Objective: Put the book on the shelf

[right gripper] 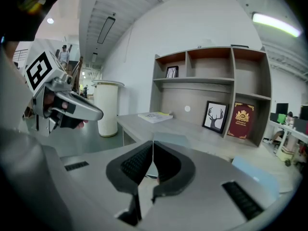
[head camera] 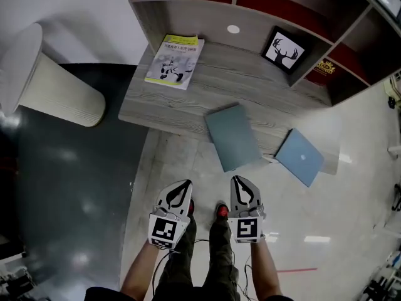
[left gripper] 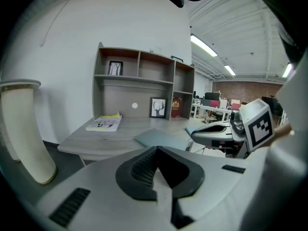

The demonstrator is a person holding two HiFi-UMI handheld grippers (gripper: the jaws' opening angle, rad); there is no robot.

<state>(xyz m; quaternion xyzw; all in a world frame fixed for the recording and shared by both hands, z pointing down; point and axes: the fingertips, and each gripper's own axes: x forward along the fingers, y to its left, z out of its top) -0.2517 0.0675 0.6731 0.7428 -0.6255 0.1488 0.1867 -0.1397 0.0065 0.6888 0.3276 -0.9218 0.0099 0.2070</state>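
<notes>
Two grippers, the left gripper (head camera: 185,187) and the right gripper (head camera: 238,184), are held side by side short of the desk (head camera: 250,86), each with its jaws pressed together on nothing. The book (head camera: 174,60) is seen lying flat at the desk's back left corner, under the shelf (left gripper: 139,80) and well apart from both grippers, while a flat blue-grey item (head camera: 233,137) is laid at the near edge

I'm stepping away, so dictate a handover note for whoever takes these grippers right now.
Grippers: left gripper and right gripper are both shut and empty, held low, short of the desk.
Book: lies flat at the desk's far left, not yet grasped.
Shelf: stands at the back of the desk.
Done: nothing.
Left: reach in, grasp the book, place it on the shelf.
</notes>
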